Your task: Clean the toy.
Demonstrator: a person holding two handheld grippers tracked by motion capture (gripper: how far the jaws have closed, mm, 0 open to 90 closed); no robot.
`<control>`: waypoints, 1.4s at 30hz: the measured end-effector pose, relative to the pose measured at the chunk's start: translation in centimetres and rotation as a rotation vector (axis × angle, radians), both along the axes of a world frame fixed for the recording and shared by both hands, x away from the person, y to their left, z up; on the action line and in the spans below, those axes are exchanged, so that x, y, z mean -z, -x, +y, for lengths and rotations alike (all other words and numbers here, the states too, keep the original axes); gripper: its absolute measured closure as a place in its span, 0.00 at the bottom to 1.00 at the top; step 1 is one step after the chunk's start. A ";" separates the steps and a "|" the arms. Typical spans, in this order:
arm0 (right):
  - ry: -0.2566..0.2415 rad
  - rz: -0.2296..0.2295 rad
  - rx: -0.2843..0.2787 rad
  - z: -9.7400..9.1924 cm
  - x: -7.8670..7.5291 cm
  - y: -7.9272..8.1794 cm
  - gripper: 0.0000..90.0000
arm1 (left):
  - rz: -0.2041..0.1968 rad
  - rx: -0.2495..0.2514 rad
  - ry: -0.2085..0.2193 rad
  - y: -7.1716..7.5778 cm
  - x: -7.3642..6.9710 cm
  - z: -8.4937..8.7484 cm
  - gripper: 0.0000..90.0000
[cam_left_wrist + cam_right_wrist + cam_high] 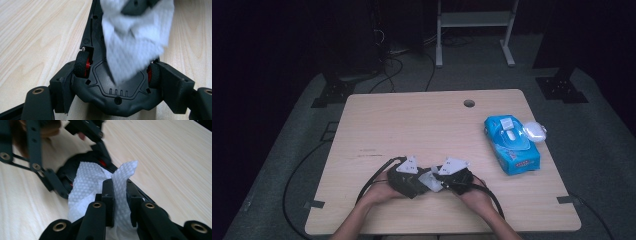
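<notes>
Keep right gripper pinched tight on white dimpled wet wipe, rubbing gently over black toy car with red-hubbed wheels clamped in left gripper, near table edge, centre.

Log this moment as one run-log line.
left gripper: shut on toy car | right gripper: shut on wet wipe | wipe against car | wipes pack: table right

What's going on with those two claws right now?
Right gripper shut on wipe. Left gripper clamps black toy car, wipe on it. Nothing in the way.
</notes>
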State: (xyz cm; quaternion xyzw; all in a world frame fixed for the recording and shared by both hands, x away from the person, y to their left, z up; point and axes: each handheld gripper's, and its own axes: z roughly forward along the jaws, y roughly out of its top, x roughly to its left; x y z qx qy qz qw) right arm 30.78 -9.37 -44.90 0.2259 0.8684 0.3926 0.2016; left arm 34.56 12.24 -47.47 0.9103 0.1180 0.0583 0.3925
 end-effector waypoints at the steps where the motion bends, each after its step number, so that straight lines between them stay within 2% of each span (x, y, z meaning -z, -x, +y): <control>1: -0.001 0.003 0.016 -0.6 -0.1 -0.1 0.90 | 0.001 -0.001 0.000 0.0 0.0 0.0 0.27; 3: 0.005 -0.002 0.046 -1.5 -0.1 -0.2 0.89 | 0.002 -0.011 -0.001 -0.1 0.0 0.1 0.26; 5: -0.014 0.011 0.081 -2.5 -0.1 -0.5 0.89 | 0.007 -0.021 0.004 -0.1 0.0 0.1 0.26; 8: -0.025 0.034 0.075 -2.9 -0.2 -0.6 0.86 | 0.000 -0.020 -0.001 -0.1 0.0 0.0 0.26; 10: -0.020 0.045 0.067 -2.9 -0.4 -0.7 0.79 | 0.000 -0.019 -0.001 -0.1 0.0 0.1 0.26; 16: -0.081 0.012 0.054 -3.9 -1.6 -0.1 0.66 | -0.001 -0.016 -0.002 -0.1 0.0 0.1 0.26; 18: -0.072 0.018 0.032 -4.2 -1.6 0.3 0.64 | -0.002 -0.017 -0.003 -0.1 0.0 0.1 0.26; 21: -0.015 0.015 0.009 -4.0 -1.1 0.9 0.62 | -0.004 -0.017 -0.007 -0.1 0.0 0.0 0.26; 26: 0.044 -0.021 -0.005 -2.5 -0.2 0.9 0.63 | -0.001 -0.015 -0.010 -0.1 -0.1 0.0 0.27; 28: 0.074 -0.058 -0.010 -1.9 0.1 0.9 0.65 | 0.006 -0.015 -0.002 -0.2 -0.1 0.1 0.27; 30: 0.063 -0.063 -0.013 -1.5 0.2 0.7 0.66 | 0.006 -0.013 -0.001 -0.2 0.0 0.1 0.27; 33: 0.074 -0.088 -0.017 -1.3 0.3 0.6 0.73 | 0.011 -0.013 0.002 -0.2 0.0 0.1 0.27; 36: 0.075 -0.080 -0.021 -1.5 0.1 0.6 0.83 | 0.011 -0.018 0.001 -0.2 -0.1 0.0 0.26; 37: 0.090 -0.087 -0.016 -1.6 0.1 0.6 0.84 | 0.012 -0.021 0.001 -0.2 -0.1 0.0 0.26; 39: 0.055 -0.054 0.001 -1.9 0.1 0.4 0.85 | 0.010 -0.028 0.005 -0.1 -0.1 0.0 0.26; 42: 0.038 -0.029 0.034 -2.1 0.1 0.3 0.86 | -0.031 -0.057 0.030 0.0 -0.5 0.5 0.23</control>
